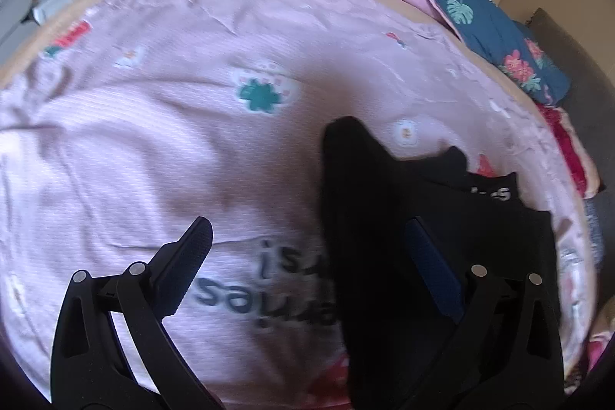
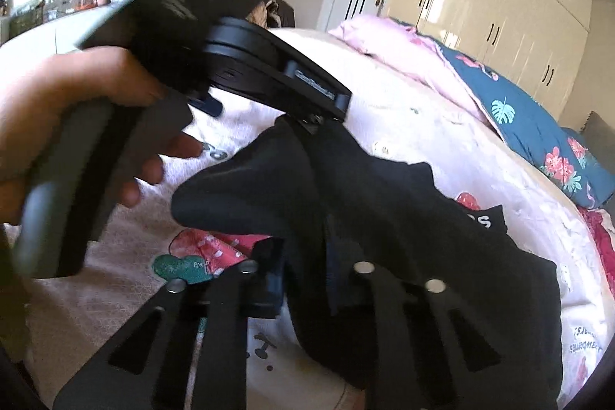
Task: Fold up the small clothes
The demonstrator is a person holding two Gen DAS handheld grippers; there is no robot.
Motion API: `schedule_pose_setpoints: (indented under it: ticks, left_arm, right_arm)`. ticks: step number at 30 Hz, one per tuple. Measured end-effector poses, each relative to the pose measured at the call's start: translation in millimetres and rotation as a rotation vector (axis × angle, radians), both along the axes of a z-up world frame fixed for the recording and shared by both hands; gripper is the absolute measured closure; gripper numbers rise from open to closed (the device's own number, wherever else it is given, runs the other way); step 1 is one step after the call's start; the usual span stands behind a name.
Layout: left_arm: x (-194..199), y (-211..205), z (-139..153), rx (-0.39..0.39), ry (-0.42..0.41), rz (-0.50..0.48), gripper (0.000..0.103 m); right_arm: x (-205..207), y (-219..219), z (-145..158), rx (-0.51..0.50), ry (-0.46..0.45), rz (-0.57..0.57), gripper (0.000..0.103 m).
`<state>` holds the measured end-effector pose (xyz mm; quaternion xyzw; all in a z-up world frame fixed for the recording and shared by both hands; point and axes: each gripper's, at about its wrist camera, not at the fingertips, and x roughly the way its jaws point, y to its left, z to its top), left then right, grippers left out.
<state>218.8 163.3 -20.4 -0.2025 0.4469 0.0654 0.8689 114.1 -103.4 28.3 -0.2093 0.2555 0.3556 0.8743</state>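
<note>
Left wrist view: left gripper (image 1: 307, 264) fingers spread wide, holding nothing. Black garment (image 1: 415, 218) lay on the bed (image 1: 153, 141). Right gripper (image 2: 303, 279) clamped the cloth; judged light, limp; take hems.

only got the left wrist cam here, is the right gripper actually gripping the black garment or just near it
Observer: Gripping. The right gripper has its fingers closed on a fold of the black garment.
Operator: and how does my left gripper look from that side
Observer: Seen from the right wrist view, the left gripper has its tip end right at the garment's upper edge, held by a bare hand.
</note>
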Motion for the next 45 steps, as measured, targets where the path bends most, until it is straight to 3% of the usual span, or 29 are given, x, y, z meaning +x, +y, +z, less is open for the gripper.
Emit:
schedule_pose_setpoints:
  ticks: [5, 6, 7, 9, 10, 12, 20, 27, 35, 45]
  left_arm:
    - [14, -17, 2, -0.074, -0.001, -0.034, 0.012]
    - [16, -22, 5, -0.087, -0.011, -0.046, 0.028]
    - [18, -28, 8, -0.099, -0.015, -0.059, 0.050]
    - [20, -39, 14, -0.100, -0.026, -0.078, 0.074]
    - [21, -46, 19, -0.090, -0.036, -0.085, 0.085]
    - [21, -62, 31, -0.078, -0.062, -0.114, 0.092]
    - [27, -131, 83, 0.032, -0.136, -0.216, 0.093]
    - [33, -176, 102, 0.084, -0.146, -0.285, 0.094]
    - [42, -221, 99, 0.098, -0.124, -0.352, 0.094]
    - [69, -281, 66, 0.146, -0.041, -0.432, 0.094]
  right_arm:
    - [-1, -22, 12, 0.065, 0.005, -0.028, 0.094]
    - [-1, -26, 15, 0.075, 0.001, -0.035, 0.094]
    - [-1, -32, 18, 0.085, -0.008, -0.047, 0.094]
    - [2, -41, 23, 0.105, -0.013, -0.065, 0.094]
    - [3, -47, 25, 0.118, -0.012, -0.079, 0.094]
    - [7, -58, 29, 0.141, -0.012, -0.101, 0.095]
    - [9, -110, 47, 0.249, -0.026, -0.213, 0.095]
    - [16, -156, 51, 0.323, -0.010, -0.307, 0.095]
    - [24, -200, 40, 0.394, 0.063, -0.404, 0.095]
    - [44, -245, 10, 0.480, 0.253, -0.539, 0.095]
